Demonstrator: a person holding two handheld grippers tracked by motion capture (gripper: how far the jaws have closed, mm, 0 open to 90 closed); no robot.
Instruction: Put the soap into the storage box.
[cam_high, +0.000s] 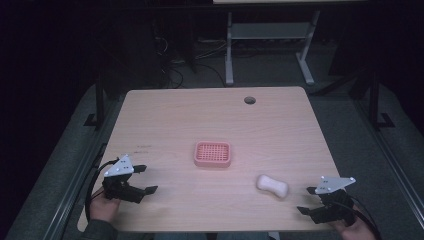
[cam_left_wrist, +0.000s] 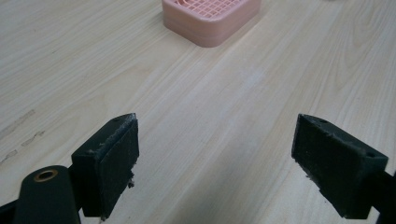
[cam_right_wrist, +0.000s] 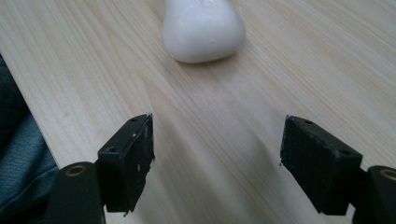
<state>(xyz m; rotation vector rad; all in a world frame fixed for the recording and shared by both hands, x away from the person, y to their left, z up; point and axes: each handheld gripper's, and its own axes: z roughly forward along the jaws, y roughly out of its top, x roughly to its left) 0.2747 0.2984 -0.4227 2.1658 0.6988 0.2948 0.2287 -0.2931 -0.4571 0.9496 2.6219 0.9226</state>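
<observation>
A pink soap dish (cam_high: 212, 154) with a grid top sits near the middle of the wooden table (cam_high: 210, 115). A white bar of soap (cam_high: 272, 185) lies to its right, near the front edge. My left gripper (cam_high: 144, 179) rests at the front left corner, open and holding nothing; in the left gripper view the pink soap dish (cam_left_wrist: 210, 18) lies ahead of my left gripper (cam_left_wrist: 215, 163). My right gripper (cam_high: 308, 200) is at the front right, open, just right of the soap. The right gripper view has the white soap (cam_right_wrist: 203, 30) straight ahead of my right gripper (cam_right_wrist: 217, 163).
A round cable hole (cam_high: 249, 100) is in the table's far side. Beyond the table stand a white desk frame (cam_high: 267, 45) and cables on a dark floor. Black posts flank the table. A grey-blue cloth (cam_right_wrist: 18, 154) lies past the table edge in the right gripper view.
</observation>
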